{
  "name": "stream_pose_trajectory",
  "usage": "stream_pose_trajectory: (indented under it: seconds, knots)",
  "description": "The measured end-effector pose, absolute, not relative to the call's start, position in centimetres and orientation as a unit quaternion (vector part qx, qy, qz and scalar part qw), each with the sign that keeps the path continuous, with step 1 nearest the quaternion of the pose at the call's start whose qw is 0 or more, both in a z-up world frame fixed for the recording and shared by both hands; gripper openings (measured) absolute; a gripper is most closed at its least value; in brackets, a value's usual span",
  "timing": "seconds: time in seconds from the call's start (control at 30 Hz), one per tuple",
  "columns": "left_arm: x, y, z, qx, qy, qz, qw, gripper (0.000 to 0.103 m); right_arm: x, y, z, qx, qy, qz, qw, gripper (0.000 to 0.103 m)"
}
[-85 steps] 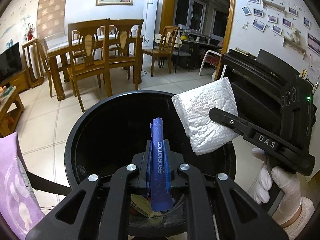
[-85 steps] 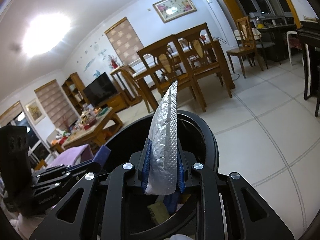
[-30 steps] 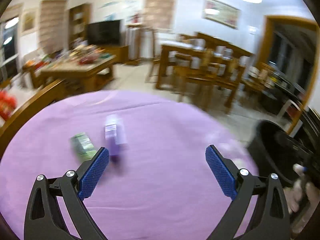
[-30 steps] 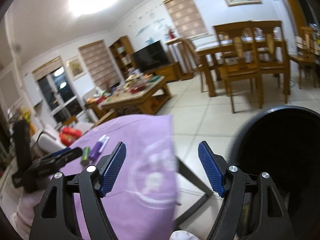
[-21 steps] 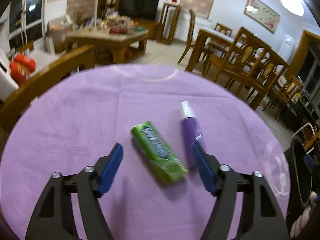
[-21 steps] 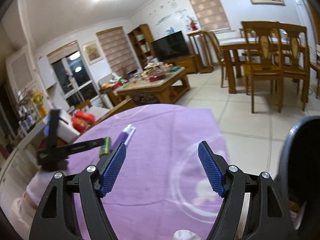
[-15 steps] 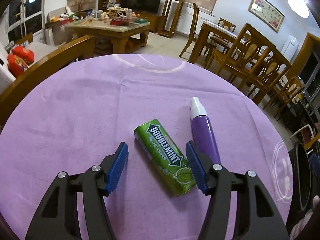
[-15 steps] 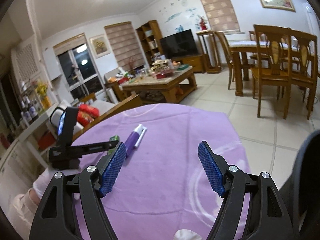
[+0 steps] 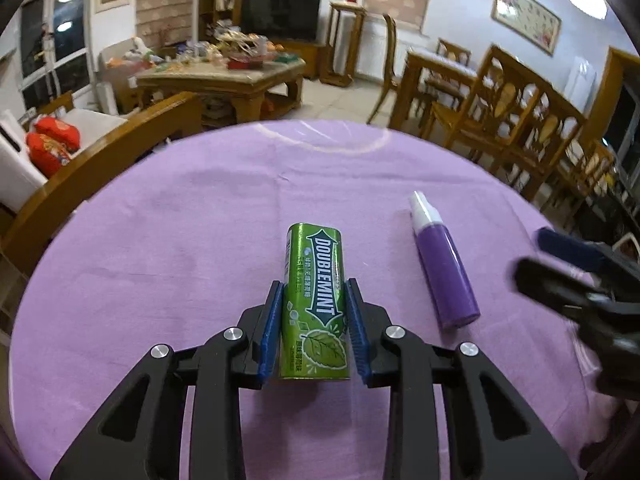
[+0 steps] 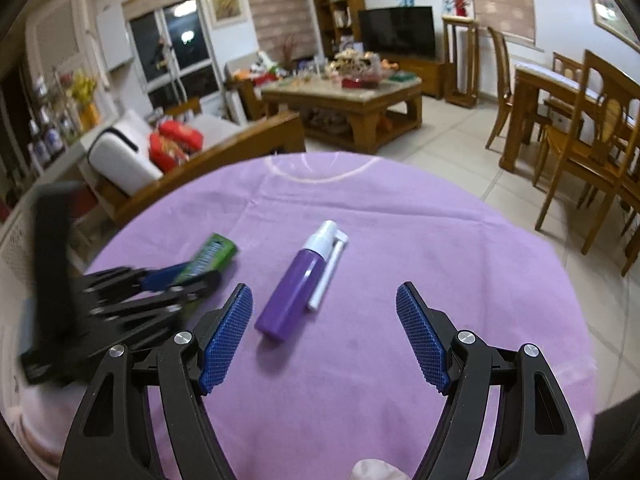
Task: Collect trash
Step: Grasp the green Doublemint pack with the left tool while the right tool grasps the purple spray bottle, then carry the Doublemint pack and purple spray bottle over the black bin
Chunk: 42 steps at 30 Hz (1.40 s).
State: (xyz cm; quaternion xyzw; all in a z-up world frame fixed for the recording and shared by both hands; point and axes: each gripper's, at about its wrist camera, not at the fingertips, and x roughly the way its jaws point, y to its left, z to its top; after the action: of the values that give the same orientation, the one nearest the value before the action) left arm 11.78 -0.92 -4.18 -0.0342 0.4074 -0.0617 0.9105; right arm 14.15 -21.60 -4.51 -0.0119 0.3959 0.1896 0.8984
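Landmark: round table under a lilac-purple cloth [image 9: 168,240], wooden chairs and a low wooden coffee table beyond it.
Gum pack: green flat oblong Doublemint pack with rounded corners [image 9: 315,300], lying flat near the middle of the cloth, long axis pointing away from the left wrist camera.
Left gripper: black two-finger tool with blue ribbed pads [image 9: 314,320], jaws just closed in to a narrow gap around the near half of the gum pack; pads flush against both long sides.
Spray bottle: purple cylindrical plastic bottle with a white pump top [image 10: 298,284], lying on its side on the cloth, just right of the gum pack, apart from it; white nozzle end toward the far rim of the table.
Right gripper: black tool with blue pads [image 10: 324,334], spread wide and empty above the cloth, near end of the spray bottle just ahead of its left pad, not between the pads.
Blur: right gripper smeared at the right edge of the left wrist view.
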Motion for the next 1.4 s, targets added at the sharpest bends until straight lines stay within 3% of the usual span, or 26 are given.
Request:
stream_pose_trajectory:
  seconds: [0.17, 0.47, 0.8, 1.07, 1.4]
  knots:
    - [11.7, 0.6, -3.8, -0.055, 0.392, -0.049, 0.917, 0.031, 17.5, -17.6, -6.5, -0.042, 0.423, 0.174, 0.888, 0.064]
    - [11.7, 1.0, -2.9, -0.064, 0.378, -0.057, 0.922, 0.031, 19.6, -15.0, -10.0, -0.089, 0.446, 0.146, 0.879, 0.030]
    - [10.8, 0.1, -2.1, -0.051, 0.343, -0.084, 0.934, 0.031, 17.2, -18.8, -8.7, -0.018, 0.428, 0.179, 0.886, 0.028]
    - [9.8, -1.6, -0.6, -0.071, 0.296, -0.158, 0.939, 0.031, 8.0, -27.5, -2.3, 0.094, 0.322, 0.212, 0.918, 0.028]
    - [6.0, -10.8, 1.4, -0.040, 0.287, -0.283, 0.914, 0.031, -2.9, -39.5, 1.8, 0.117, 0.221, 0.139, 0.958, 0.028]
